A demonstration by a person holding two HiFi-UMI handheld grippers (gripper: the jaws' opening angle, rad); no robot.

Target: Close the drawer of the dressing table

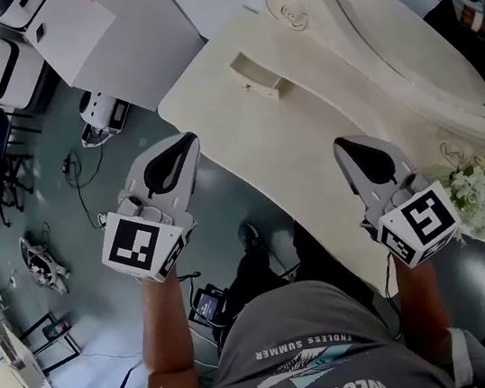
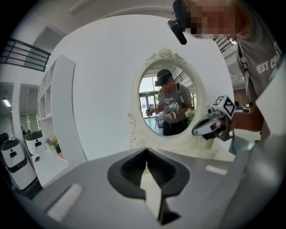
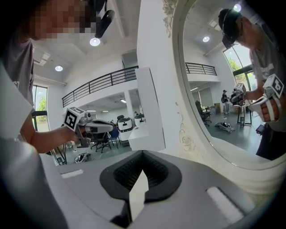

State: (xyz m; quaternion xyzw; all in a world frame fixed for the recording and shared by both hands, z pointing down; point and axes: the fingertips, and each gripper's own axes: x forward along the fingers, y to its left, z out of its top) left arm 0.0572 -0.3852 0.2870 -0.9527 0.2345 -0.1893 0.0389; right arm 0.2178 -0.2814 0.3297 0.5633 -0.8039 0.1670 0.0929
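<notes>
Small cream drawer (image 1: 257,77) of white mirrored dressing table (image 1: 245,151) apparently juts open at 12 o'clock, untouched; left gripper (image 1: 184,143) and right gripper (image 1: 343,147) fingers fully closed, empty.

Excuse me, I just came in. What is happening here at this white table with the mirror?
A person stands at a cream dressing table with an oval mirror, holding one gripper in each hand. The left tongs and the right tongs are both shut and empty, held near the table's front edge. What looks like a small drawer sticks out near the mirror's base. Neither gripper touches it.
</notes>
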